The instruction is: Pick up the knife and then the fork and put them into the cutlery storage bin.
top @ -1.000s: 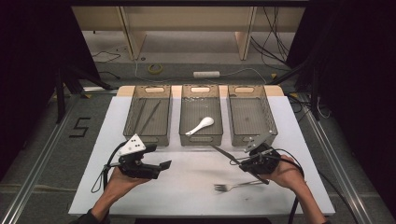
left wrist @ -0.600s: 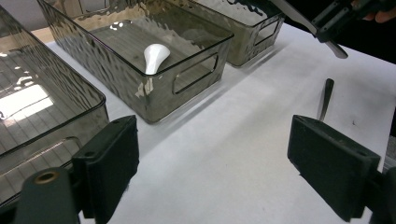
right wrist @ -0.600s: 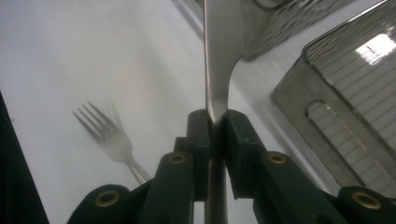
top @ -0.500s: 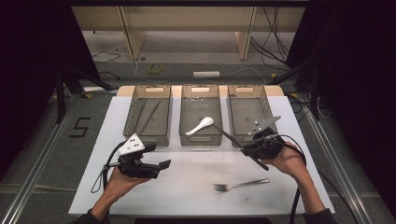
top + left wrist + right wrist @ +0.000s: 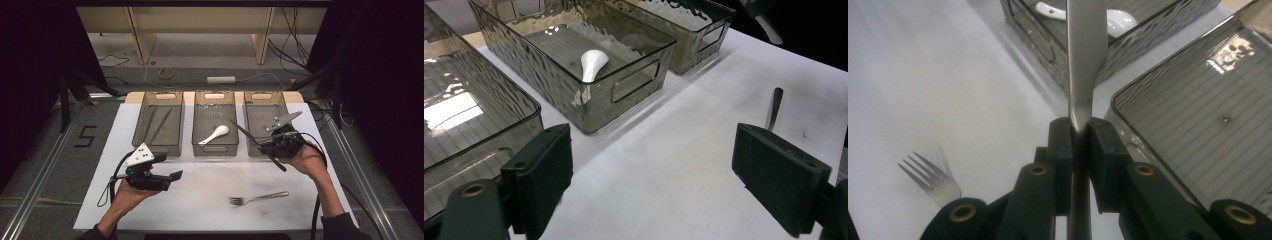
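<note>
Clamping knife [image 5: 1086, 60], blade tip cut off, fork [image 5: 930, 178] half-hidden

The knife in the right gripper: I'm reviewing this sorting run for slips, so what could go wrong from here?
1. The right gripper pinches the knife by its thin edge, with a long stretch sticking out; it may pivot or slip.
2. The blade tip hangs near the wall between the middle bin and the right bin; it could clip a rim or land beside the white spoon.
3. The fork lies below the right forearm; a cable could drag it.
</note>
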{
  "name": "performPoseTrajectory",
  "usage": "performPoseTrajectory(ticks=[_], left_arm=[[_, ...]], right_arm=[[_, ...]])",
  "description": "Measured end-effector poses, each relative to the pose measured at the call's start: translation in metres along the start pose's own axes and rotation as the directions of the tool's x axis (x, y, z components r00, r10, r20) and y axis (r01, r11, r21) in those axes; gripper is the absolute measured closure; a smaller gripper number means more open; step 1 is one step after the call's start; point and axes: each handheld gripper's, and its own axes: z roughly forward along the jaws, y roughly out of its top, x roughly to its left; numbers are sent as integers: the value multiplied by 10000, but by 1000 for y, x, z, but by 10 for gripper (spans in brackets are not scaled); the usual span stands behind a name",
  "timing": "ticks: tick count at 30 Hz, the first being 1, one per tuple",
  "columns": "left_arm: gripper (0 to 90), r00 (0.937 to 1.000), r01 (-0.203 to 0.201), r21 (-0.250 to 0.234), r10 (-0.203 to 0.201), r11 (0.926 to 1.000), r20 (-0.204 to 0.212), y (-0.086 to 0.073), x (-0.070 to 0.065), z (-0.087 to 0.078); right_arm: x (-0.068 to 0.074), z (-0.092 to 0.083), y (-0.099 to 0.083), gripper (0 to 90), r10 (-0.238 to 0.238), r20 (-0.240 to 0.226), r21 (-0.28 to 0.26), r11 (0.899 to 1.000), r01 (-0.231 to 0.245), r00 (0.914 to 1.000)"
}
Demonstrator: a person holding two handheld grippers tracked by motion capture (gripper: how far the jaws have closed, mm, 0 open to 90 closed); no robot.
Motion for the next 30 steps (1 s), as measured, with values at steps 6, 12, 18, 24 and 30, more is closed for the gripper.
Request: performPoseTrajectory(ticks=[6,12,18,24,30], left_arm=[[162,10000,-29,-43,29,10000,-41,0,0,-1],[162,10000,66,-132,-66,9999,-44,0,1,-1],[162,9999,149,-291,-151,9995,-73,1,1,-3],[162,9998,163,-443,-167,9989,-95,1,2,-4],[162,9997,198,-562,-205,9982,-123,1,2,-5]], right_arm=[[-12,-2,12,814,309,248,-227,9993,-303,9992],[-29,-7,28,815,600,440,-480,9972,-578,9972],[-50,-7,41,814,1207,857,-697,9909,-1149,9890],[-67,-2,52,814,1741,1186,-798,9830,-1654,9776],[-81,14,52,813,2211,1524,-602,9749,-2142,9633]])
